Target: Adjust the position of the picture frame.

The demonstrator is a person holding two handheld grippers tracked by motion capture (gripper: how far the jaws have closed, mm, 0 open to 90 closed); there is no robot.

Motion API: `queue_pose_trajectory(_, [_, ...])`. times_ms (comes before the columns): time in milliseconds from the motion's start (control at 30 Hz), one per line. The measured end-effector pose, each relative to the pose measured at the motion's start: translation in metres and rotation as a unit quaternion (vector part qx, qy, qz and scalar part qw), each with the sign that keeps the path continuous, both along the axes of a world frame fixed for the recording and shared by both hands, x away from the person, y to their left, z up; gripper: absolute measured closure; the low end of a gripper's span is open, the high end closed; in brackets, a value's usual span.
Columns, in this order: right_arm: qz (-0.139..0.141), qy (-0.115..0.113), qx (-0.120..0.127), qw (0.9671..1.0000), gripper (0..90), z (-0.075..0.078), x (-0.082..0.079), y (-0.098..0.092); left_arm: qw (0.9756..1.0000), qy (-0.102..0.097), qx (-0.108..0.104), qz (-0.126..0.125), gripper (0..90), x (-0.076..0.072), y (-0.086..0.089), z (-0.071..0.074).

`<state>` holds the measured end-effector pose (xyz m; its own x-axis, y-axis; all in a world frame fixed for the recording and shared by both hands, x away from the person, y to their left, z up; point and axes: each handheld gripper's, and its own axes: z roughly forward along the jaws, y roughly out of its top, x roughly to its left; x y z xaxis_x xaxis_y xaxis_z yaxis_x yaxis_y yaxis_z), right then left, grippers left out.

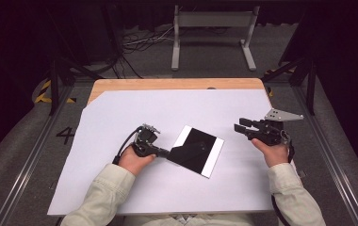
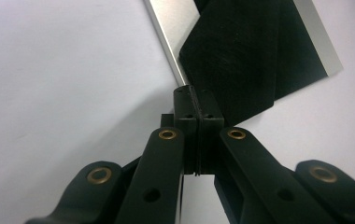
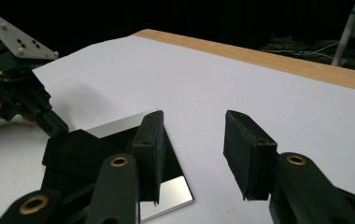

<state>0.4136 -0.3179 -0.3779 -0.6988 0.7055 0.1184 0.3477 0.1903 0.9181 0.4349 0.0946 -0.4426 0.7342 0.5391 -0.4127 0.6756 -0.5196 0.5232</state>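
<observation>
Black cloth lies folded over a mirror-like metal plate mid-worktop; its near-left corner is pinched by the closed left fingers. Right gripper, fingers parted and empty, is held well right of the plate; left is nearer.

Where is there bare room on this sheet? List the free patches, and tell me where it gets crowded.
Free: the white sheet between the wooden table edge and the mirror; also the near strip. Crowded: the middle, where the left tool pinches the black cloth.
</observation>
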Motion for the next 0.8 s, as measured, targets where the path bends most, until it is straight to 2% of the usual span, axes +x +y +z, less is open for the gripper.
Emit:
queue_pose_trajectory(167, [-0.007,0.009,0.003,0.9999,58.4,0.001,0.001,-0.002,0.9998,-0.002,0.000,-0.019,90.0,-0.007,-0.012,0.000])
queue_pose_trajectory(267, [-0.006,0.012,0.002,0.9999,58.3,0.001,0.001,-0.002,0.9995,-0.002,-0.010,-0.031,90.0,-0.010,-0.018,-0.002])
queue_pose_trajectory(433, [-0.004,0.016,0.001,0.9999,58.3,0.001,0.002,-0.001,0.9985,-0.007,-0.014,-0.053,90.0,-0.015,-0.027,-0.002])
queue_pose_trajectory(500, [-0.002,0.017,0.000,0.9999,58.3,0.001,0.002,-0.001,0.9980,-0.002,-0.019,-0.061,90.0,-0.016,-0.033,-0.003])
queue_pose_trajectory(800, [-0.002,0.024,-0.005,0.9997,58.8,0.000,0.003,0.000,0.9968,-0.012,-0.016,-0.077,90.0,-0.025,-0.054,-0.002])
